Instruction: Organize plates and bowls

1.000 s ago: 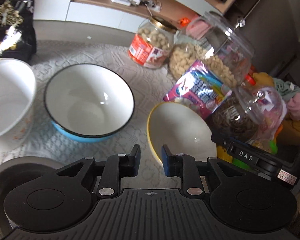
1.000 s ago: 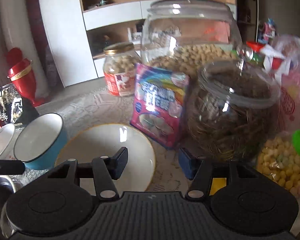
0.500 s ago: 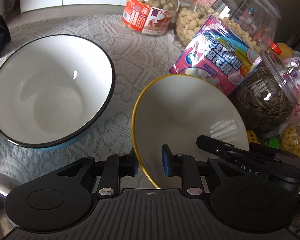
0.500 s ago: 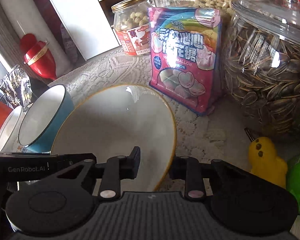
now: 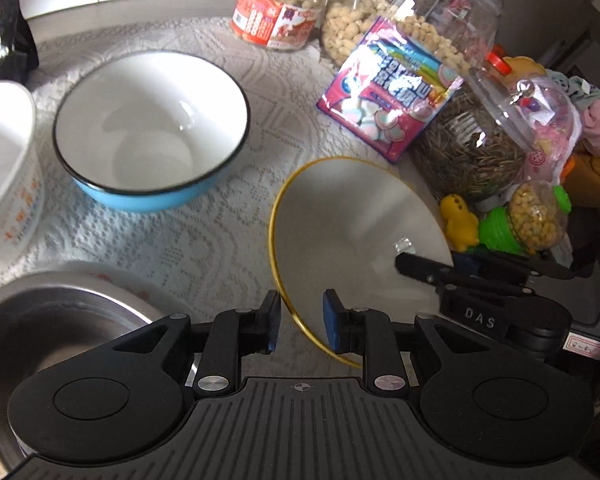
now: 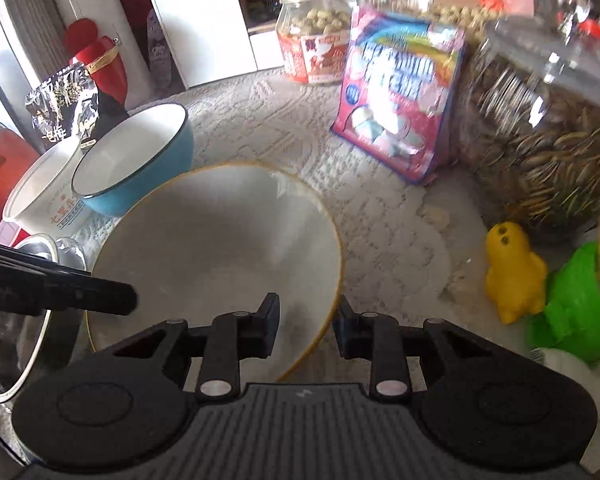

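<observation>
Here both hand-held grippers, left [image 5: 299,328] and right [image 6: 306,330], straddled the empty gold-rimmed white bowl's [image 5: 352,224] rim, jaws not closed; seed jar [image 6: 540,152] full.

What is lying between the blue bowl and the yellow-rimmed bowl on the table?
Only bare lace tablecloth separates the blue bowl from the yellow-rimmed bowl; the left wrist view shows it.

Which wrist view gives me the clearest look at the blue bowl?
The left wrist view: the blue bowl sits whole and unblocked, showing its white inside and dark rim. The right wrist view shows it small at the left edge, tilted by the fisheye and partly hidden behind the yellow-rimmed bowl.
</observation>
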The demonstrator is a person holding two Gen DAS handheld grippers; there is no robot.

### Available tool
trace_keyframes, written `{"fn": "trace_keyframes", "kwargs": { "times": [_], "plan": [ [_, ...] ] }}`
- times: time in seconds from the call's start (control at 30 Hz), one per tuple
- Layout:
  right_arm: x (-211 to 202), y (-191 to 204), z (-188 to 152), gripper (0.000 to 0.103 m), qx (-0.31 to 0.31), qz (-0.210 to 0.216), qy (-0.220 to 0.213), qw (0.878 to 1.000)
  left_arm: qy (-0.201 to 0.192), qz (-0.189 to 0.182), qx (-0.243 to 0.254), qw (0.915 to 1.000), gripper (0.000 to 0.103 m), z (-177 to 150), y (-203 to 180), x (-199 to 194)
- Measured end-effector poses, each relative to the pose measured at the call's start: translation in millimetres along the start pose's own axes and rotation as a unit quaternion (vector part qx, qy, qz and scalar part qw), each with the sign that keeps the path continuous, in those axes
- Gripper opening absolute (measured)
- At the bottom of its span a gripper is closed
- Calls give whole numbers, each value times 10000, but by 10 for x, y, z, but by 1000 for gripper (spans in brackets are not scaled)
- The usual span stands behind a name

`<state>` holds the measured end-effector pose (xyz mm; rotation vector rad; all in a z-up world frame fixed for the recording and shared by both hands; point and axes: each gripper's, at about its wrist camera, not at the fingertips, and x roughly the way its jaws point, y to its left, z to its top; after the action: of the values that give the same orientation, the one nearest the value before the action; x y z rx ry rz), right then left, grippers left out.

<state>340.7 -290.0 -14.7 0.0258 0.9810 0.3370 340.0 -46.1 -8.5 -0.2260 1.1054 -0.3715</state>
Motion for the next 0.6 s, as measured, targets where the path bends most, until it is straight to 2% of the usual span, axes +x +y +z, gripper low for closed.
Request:
{"fn": "trace_keyframes", "kwargs": {
  "times": [0.1, 0.13, 0.2, 0.27, 0.43, 0.53, 0.6],
  "plan": [
    [-241, -14, 135, 32, -81, -297, -408, 9987, -482, -3, 56, 9988, 25, 156, 131, -342],
    [-303, -9, 186, 33, -73, -352, -487, 9982, -760, 37, 26, 9971, 25, 250, 220, -462],
    [-388, 27, 335, 33, -61, -468, -566, 9973, -1267, 158, -98, 9918, 25, 418, 426, -609],
    [-406, 89, 482, 34, 3, -496, -535, 9973, -1514, 274, -240, 9878, 25, 574, 633, -616],
    [-224, 344, 951, 35, 395, -171, -200, 9989, -1367, 1041, -359, 9845, 25, 873, 1041, -320],
    [-3, 562, 1182, 35, 402, -23, -147, 9991, -1219, 901, -528, 9870, 25, 896, 1236, -217],
    [234, 710, 1295, 35, 402, 26, 37, 9992, -1146, 940, -550, 9874, 25, 875, 1284, -151]
  ]
}}
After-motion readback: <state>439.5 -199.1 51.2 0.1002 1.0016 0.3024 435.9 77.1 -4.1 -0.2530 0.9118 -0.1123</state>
